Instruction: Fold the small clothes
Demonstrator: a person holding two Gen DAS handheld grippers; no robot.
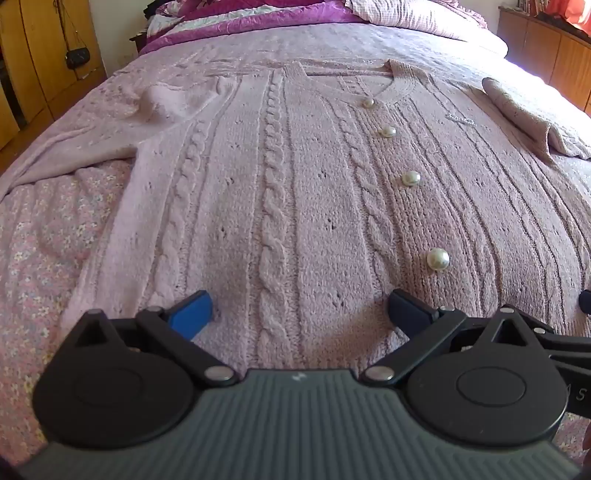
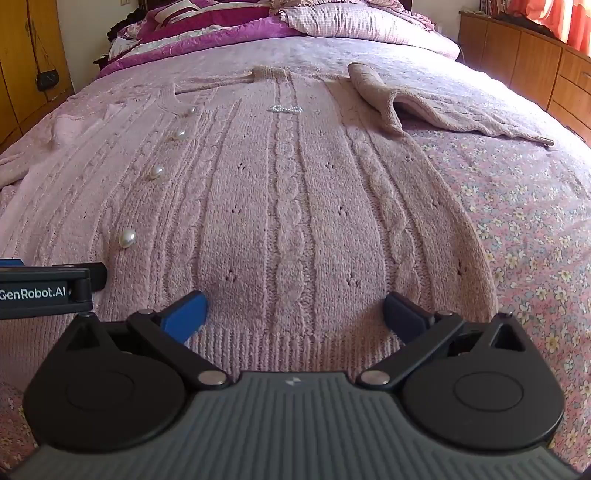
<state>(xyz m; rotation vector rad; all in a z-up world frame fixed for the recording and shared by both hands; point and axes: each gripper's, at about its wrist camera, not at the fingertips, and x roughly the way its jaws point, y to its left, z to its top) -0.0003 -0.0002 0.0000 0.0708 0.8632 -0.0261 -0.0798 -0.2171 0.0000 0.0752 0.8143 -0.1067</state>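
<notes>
A pink cable-knit cardigan (image 1: pixel 295 177) with pearl buttons (image 1: pixel 437 259) lies flat, front up, on the bed, collar at the far end. It also shows in the right wrist view (image 2: pixel 288 192). My left gripper (image 1: pixel 301 312) is open, its blue fingers wide apart just over the bottom hem on the left half. My right gripper (image 2: pixel 295 314) is open over the hem on the right half. The left sleeve (image 1: pixel 74 147) lies spread to the left. The right sleeve (image 2: pixel 424 107) is bunched and folded near the shoulder.
The bed has a pink floral cover (image 2: pixel 535 229). Pillows and a purple quilt (image 2: pixel 221 22) are piled at the head. Wooden wardrobes (image 1: pixel 33 66) stand at the left, and a wooden dresser (image 2: pixel 524 55) at the right.
</notes>
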